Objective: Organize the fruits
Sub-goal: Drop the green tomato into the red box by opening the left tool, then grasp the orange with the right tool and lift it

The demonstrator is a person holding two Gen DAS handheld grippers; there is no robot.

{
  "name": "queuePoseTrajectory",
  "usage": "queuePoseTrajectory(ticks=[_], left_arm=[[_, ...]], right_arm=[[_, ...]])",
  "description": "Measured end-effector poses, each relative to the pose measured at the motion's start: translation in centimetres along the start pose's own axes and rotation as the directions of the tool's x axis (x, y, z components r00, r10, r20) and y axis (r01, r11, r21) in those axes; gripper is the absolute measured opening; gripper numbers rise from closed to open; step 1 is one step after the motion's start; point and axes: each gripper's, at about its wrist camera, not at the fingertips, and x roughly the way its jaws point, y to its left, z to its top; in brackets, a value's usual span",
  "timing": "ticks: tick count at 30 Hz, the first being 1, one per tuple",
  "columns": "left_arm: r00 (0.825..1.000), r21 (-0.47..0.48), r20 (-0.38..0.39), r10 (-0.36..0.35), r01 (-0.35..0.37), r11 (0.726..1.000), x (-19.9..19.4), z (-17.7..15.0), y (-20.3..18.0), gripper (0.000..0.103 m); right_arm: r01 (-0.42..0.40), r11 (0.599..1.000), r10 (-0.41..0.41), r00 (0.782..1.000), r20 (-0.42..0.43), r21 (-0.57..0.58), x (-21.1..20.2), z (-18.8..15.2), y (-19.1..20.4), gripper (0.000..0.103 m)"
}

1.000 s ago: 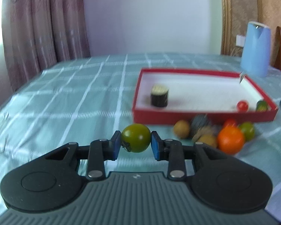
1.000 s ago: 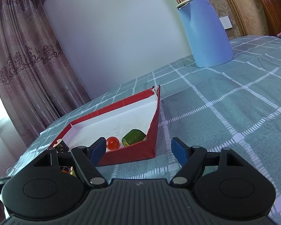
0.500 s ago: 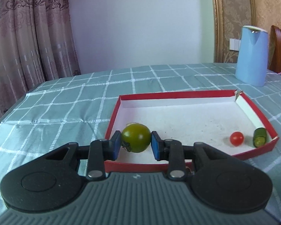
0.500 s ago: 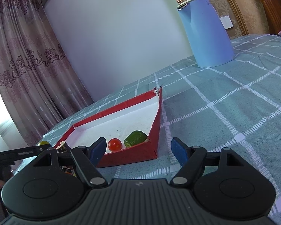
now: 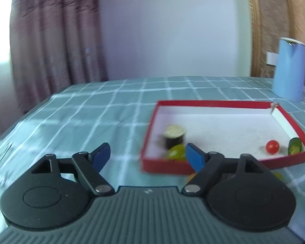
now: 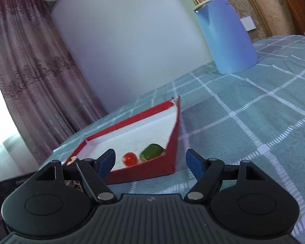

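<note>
My left gripper (image 5: 147,158) is open and empty, just left of the red tray (image 5: 225,102). A blurred green fruit (image 5: 175,152) lies in the tray's near left corner beside a dark cut piece (image 5: 173,136). A red cherry tomato (image 5: 272,146) and a green cucumber piece (image 5: 294,146) lie at the tray's right end. My right gripper (image 6: 150,163) is open and empty, near the tray's corner (image 6: 164,165); the tomato (image 6: 129,159) and cucumber piece (image 6: 152,152) show there too.
A blue kettle (image 5: 288,69) stands at the back right of the checked teal tablecloth (image 5: 91,111); it also shows in the right wrist view (image 6: 225,36). Curtains hang at the left. Bits of orange and yellow fruit (image 5: 192,176) peek behind my left gripper's right finger.
My left gripper opened and let go of the green fruit, which now lies in the tray's near left corner. The gripper drew back and left. The right gripper barely moved.
</note>
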Motion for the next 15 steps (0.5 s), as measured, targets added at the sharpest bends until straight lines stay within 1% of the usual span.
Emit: queuePoseTrajectory(ticks=[2, 4, 6, 7, 8, 10, 12, 14, 15], left_arm=[[1.0, -0.042, -0.002, 0.023, -0.023, 0.999, -0.7, -1.1, 1.7, 0.084], [0.999, -0.07, -0.016, 0.05, -0.051, 0.996, -0.9, -2.1, 3.1, 0.086], [0.996, -0.107, -0.059, 0.065, -0.071, 0.992, -0.4, -2.7, 4.3, 0.086], [0.996, -0.134, -0.073, 0.056, -0.066, 0.989, -0.2, -2.9, 4.9, 0.086], [0.997, -0.16, -0.072, 0.041, -0.052, 0.986, -0.1, -2.9, 5.4, 0.086], [0.994, -0.162, -0.094, 0.048, -0.063, 0.985, 0.3, -3.1, 5.6, 0.087], [0.993, -0.153, -0.116, 0.028, -0.046, 0.987, 0.6, -3.1, 5.5, 0.087], [0.993, -0.151, -0.113, 0.027, -0.044, 0.987, 0.4, -3.3, 5.4, 0.087], [0.993, -0.151, -0.112, 0.024, -0.041, 0.988, 0.4, -3.3, 5.3, 0.087]], right_arm=[[-0.046, 0.999, 0.045, 0.999, -0.028, -0.029, 0.1, -0.1, 0.4, 0.076], [-0.081, 0.993, 0.076, 0.995, -0.063, -0.083, 0.3, -0.2, 1.4, 0.076], [-0.138, 0.98, 0.124, 0.987, -0.105, -0.141, 0.3, -0.8, 2.9, 0.076], [-0.162, 0.972, 0.143, 0.982, -0.119, -0.17, 0.2, -1.2, 3.7, 0.076], [-0.186, 0.959, 0.16, 0.978, -0.137, -0.213, 0.1, -1.8, 4.8, 0.076], [-0.224, 0.927, 0.179, 0.969, -0.168, -0.301, -0.3, -2.8, 6.7, 0.076], [-0.268, 0.876, 0.205, 0.959, -0.193, -0.401, -0.6, -3.8, 8.8, 0.076], [-0.277, 0.839, 0.195, 0.957, -0.217, -0.468, -0.4, -4.4, 10.3, 0.076], [-0.273, 0.832, 0.178, 0.956, -0.232, -0.483, 0.0, -4.6, 11.0, 0.076]])
